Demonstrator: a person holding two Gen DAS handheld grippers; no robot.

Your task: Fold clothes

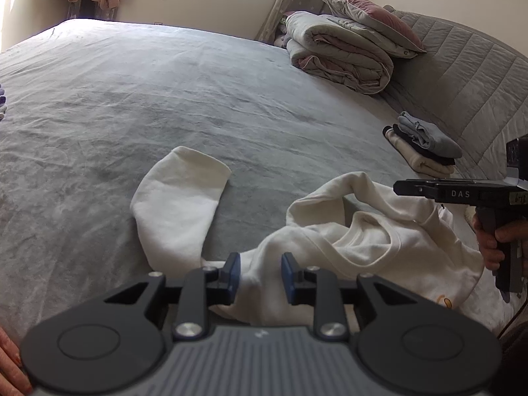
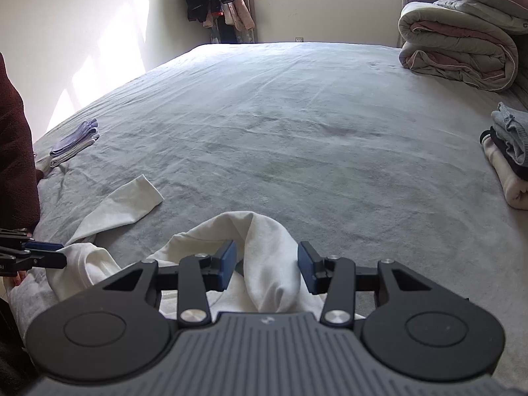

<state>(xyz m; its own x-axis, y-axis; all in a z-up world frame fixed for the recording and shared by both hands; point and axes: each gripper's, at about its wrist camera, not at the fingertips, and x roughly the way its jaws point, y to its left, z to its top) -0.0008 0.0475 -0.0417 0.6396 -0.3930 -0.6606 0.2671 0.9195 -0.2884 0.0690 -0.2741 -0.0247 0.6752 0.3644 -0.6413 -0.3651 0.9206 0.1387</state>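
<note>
A white long-sleeved top (image 1: 363, 244) lies crumpled on the grey bed sheet (image 1: 165, 92), one sleeve (image 1: 178, 204) stretched out flat to the left. My left gripper (image 1: 260, 277) is open, its jaws on either side of a fold where that sleeve joins the body. My right gripper (image 2: 266, 269) is open too, with a raised hump of the white top (image 2: 270, 257) between its jaws. The right gripper also shows from the side in the left wrist view (image 1: 415, 187), above the garment's right side. The left gripper's tips (image 2: 46, 254) show at the right wrist view's left edge.
A stack of folded clothes (image 1: 425, 145) lies at the right by the grey quilted headboard (image 1: 462, 76). A rolled duvet with pillows (image 1: 346, 49) sits at the far right. Small folded purple and white items (image 2: 74, 142) lie near the bed's left edge.
</note>
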